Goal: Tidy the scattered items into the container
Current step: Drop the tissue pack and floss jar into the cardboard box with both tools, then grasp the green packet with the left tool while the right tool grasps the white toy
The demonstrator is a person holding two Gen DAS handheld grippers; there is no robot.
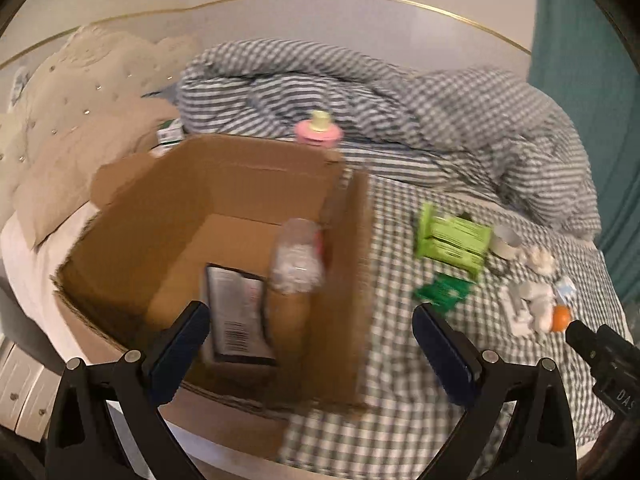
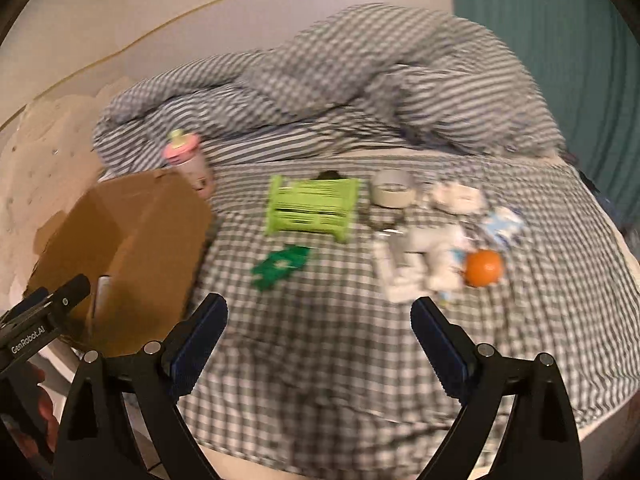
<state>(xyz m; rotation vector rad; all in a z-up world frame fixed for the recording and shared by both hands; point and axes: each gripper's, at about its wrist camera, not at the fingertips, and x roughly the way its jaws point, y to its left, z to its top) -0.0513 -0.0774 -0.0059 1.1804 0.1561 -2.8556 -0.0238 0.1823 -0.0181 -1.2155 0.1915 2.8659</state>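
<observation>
Clutter is lying on the checked sheet [image 2: 320, 360] at the centre and right of both frames: one green rack [image 2: 312, 208], one dark green flat piece [image 2: 282, 266], one tape roll [image 2: 394, 188], one orange ball [image 2: 484, 268], and a white heap [image 2: 424, 264] too blurred to count or name. One cardboard box [image 1: 348, 280] is sitting open at the left of the left-wrist frame, holding one clear bottle [image 1: 298, 258] and one dark packet [image 1: 238, 316]; a tan shape under the bottle is hard to make out. One pink-lidded cup [image 2: 188, 158] is standing just behind the box, its lower half hidden in the left view. Motion blur is smearing both pictures, and the striped duvet [image 2: 360, 92] is bunching across the top. Left gripper [image 1: 312, 328] is hovering over the box's near right side, fingers spread wide and gripping nothing. Right gripper [image 2: 320, 322] is hanging above bare sheet near the scattered things, fingers equally wide apart and empty; its tip is showing cut off at the left view's lower right edge.
</observation>
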